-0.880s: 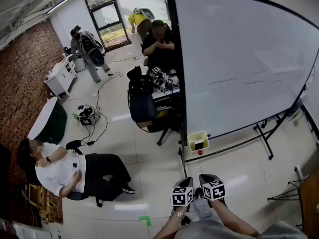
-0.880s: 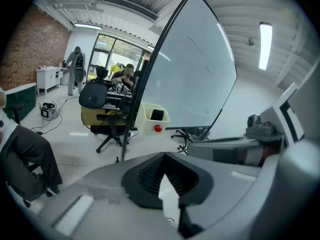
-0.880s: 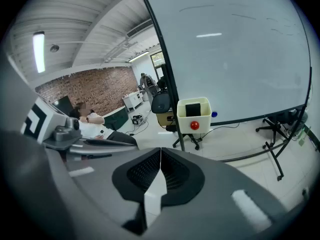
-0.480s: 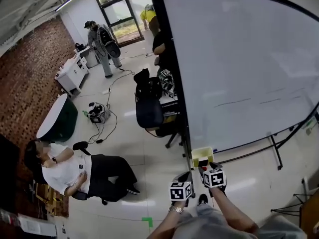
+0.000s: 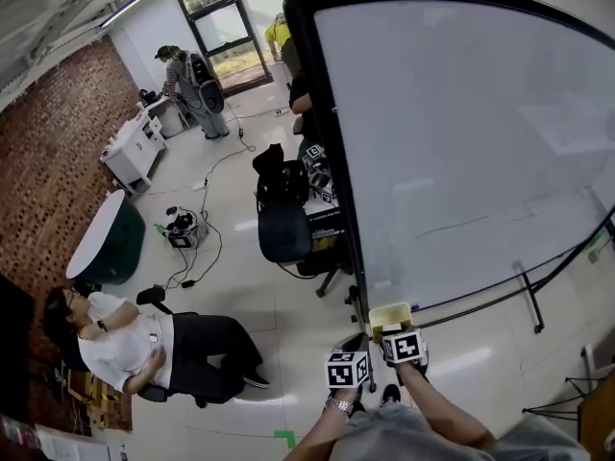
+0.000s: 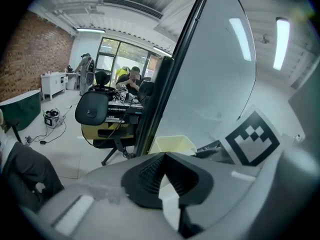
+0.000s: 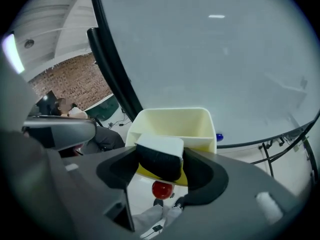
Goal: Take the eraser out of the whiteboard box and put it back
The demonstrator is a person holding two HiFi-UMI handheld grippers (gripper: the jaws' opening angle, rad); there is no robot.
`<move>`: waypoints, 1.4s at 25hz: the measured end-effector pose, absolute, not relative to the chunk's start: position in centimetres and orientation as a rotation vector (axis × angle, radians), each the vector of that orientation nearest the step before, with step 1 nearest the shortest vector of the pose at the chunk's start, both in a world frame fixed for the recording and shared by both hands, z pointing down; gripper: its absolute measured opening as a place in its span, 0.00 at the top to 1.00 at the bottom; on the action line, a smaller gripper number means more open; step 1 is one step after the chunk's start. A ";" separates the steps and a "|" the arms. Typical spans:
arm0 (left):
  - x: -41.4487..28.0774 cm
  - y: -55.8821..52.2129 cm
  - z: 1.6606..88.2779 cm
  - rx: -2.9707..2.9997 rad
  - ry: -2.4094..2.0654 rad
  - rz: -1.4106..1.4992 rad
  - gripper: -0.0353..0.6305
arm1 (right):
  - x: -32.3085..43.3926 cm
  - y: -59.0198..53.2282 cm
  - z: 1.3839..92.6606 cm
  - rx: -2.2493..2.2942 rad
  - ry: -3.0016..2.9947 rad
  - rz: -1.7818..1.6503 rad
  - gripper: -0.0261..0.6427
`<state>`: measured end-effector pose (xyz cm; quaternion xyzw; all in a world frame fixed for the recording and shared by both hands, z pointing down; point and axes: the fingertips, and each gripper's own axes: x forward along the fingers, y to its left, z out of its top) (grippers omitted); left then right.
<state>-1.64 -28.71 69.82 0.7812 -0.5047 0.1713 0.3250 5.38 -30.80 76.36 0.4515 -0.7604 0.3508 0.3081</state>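
Only the right gripper view shows the grip. There the right tool (image 7: 161, 160) is clamped on the white-backed black felt eraser (image 7: 158, 148), one jaw against each side of it. The eraser is out of the pale yellow plastic whiteboard box (image 7: 174, 126) and hangs just in front of the box's near wall, covering part of the rim. The same view shows the inside of the box, a small red round thing (image 7: 162, 189) below it, and a small blue piece (image 7: 219, 137) on the board's lower edge just right of the box.

The head view hides the eraser under the right tool's marker cube. It shows the setting instead: the large white whiteboard on a black stand (image 5: 461, 133), with the box at its lower left corner, and both tools side by side just below the box. A person in a white top (image 5: 120, 339) sits well to the left on the pale tiled floor (image 5: 240, 267).

Only the left gripper view settles the left tool (image 6: 164, 159): its jaws are together at the tips, with nothing between them. It looks past the board's black edge to a black office chair (image 6: 91, 109).

The eraser is a blocky rectangle, with a smooth white top and dark felt below. It is tilted slightly, and its white face is turned up towards the camera.
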 end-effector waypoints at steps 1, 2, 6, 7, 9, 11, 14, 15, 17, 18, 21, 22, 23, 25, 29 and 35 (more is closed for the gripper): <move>-1.6 -29.1 69.7 2.054 -1.318 0.447 0.94 | 5.3 -30.7 76.0 1.187 -2.024 0.953 0.54; -1.6 -29.4 69.5 2.060 -1.315 0.442 0.94 | 5.2 -30.6 75.2 1.176 -2.053 0.984 0.54; -2.1 -30.4 69.2 2.072 -1.310 0.409 0.94 | 5.3 -31.0 68.6 1.156 -2.209 0.963 0.54; -2.4 -30.6 69.3 2.068 -1.311 0.404 0.94 | 5.6 -31.6 66.7 1.177 -2.237 0.918 0.54; -2.8 -30.9 69.4 2.064 -1.315 0.393 0.94 | 5.9 -33.3 63.7 1.228 -2.275 0.825 0.55; -3.0 -31.2 69.2 2.069 -1.315 0.385 0.94 | 6.0 -34.9 62.8 1.258 -2.278 0.772 0.55; -3.4 -31.2 69.2 2.072 -1.312 0.382 0.94 | 5.9 -35.7 64.8 1.262 -2.234 0.762 0.55; -3.6 -31.1 69.3 2.071 -1.312 0.382 0.94 | 5.8 -35.8 65.7 1.266 -2.224 0.765 0.55; -4.2 -31.0 69.3 2.065 -1.316 0.382 0.94 | 5.7 -35.8 67.7 1.273 -2.209 0.775 0.55; -4.4 -31.0 69.4 2.061 -1.318 0.383 0.94 | 5.7 -35.8 69.0 1.270 -2.196 0.783 0.55; -4.5 -30.9 69.8 2.056 -1.315 0.385 0.94 | 5.6 -35.5 72.1 1.246 -2.154 0.804 0.54; -4.5 -30.8 69.9 2.057 -1.311 0.385 0.94 | 5.6 -35.4 72.6 1.244 -2.150 0.809 0.54; -4.4 -30.7 69.9 2.059 -1.307 0.385 0.94 | 5.6 -35.4 72.8 1.245 -2.151 0.815 0.54; -4.2 -30.5 70.0 2.062 -1.300 0.385 0.94 | 5.5 -35.3 73.0 1.247 -2.155 0.822 0.54; -3.6 -30.0 70.2 2.076 -1.276 0.390 0.94 | 5.3 -35.2 73.0 1.251 -2.149 0.841 0.49; -3.4 -29.0 70.1 2.083 -1.258 0.395 0.94 | 8.3 -34.5 71.4 1.444 -2.063 0.736 0.67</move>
